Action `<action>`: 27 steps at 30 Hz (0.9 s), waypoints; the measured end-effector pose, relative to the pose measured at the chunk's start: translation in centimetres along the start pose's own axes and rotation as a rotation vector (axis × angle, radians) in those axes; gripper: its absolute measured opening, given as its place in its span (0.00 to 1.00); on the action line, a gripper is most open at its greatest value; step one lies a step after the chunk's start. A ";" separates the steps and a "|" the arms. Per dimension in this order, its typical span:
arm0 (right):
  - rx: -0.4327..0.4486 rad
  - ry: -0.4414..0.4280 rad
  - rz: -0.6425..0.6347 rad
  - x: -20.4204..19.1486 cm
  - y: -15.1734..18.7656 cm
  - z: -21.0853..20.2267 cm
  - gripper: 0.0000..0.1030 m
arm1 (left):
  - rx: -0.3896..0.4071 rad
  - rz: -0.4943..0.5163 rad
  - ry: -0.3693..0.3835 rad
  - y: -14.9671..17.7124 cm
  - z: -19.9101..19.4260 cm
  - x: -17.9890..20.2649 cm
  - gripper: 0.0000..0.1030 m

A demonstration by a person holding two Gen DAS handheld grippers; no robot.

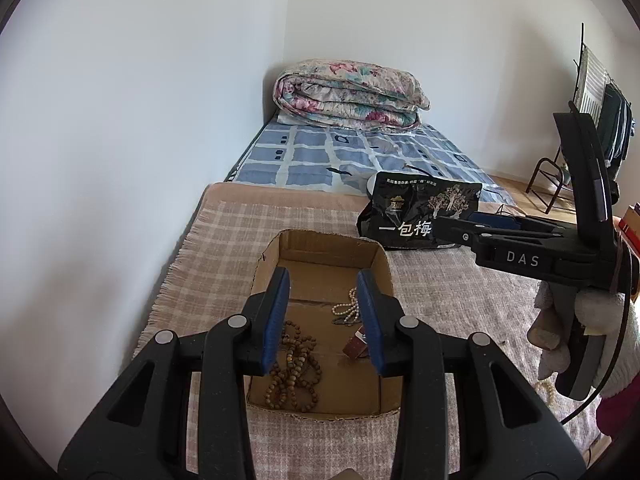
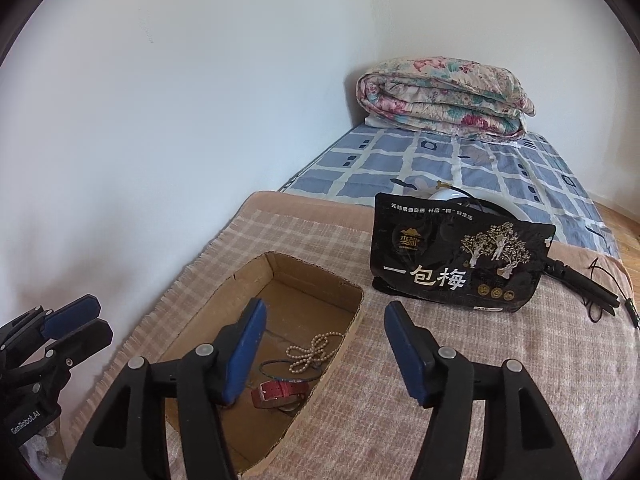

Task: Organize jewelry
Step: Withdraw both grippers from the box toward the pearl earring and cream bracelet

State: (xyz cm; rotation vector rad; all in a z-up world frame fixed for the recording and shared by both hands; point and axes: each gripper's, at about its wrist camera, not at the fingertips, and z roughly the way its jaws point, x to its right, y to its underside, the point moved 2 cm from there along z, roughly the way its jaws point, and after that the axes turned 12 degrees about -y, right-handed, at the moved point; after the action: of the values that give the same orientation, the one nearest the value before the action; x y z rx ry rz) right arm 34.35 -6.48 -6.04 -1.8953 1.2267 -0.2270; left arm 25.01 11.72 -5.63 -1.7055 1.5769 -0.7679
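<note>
An open cardboard box (image 1: 328, 240) lies on a pink plaid blanket (image 1: 224, 248). Inside it are a brown wooden bead string (image 1: 296, 364), a pearl necklace (image 1: 348, 308) and a red watch strap (image 1: 354, 346). My left gripper (image 1: 323, 280) hovers over the box, open, with nothing between its blue pads. In the right wrist view the box (image 2: 280, 268) holds the pearl necklace (image 2: 316, 348), a thin dark bangle (image 2: 276, 372) and the red strap (image 2: 280, 390). My right gripper (image 2: 325, 306) stands open and empty above the box's right rim. The left gripper (image 2: 94, 316) shows at the far left.
A black snack bag (image 2: 456, 256) stands on the blanket behind the box, with a black cable and clip (image 2: 580, 284) to its right. Beyond are a blue checked sheet (image 1: 320, 156) and a folded floral quilt (image 1: 348, 92). A white wall runs along the left. A gloved hand (image 1: 560, 332) holds the right gripper (image 1: 460, 222).
</note>
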 end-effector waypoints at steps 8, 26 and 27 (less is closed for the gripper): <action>0.043 0.046 -0.012 -0.4 0.9 -4.4 0.82 | 0.043 0.025 -0.002 0.4 -3.5 1.4 0.34; 0.128 0.167 -0.049 0.3 4.2 -14.6 1.00 | 0.098 0.040 0.018 0.9 -9.4 4.2 0.57; 0.132 0.173 -0.051 0.4 4.4 -15.2 1.00 | 0.105 0.037 0.020 1.0 -9.7 4.3 0.63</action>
State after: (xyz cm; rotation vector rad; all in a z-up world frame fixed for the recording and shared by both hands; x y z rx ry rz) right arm 23.20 -15.96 0.16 -1.8232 1.2463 -0.4966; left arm 17.10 6.56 -0.76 -1.5937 1.5503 -0.8367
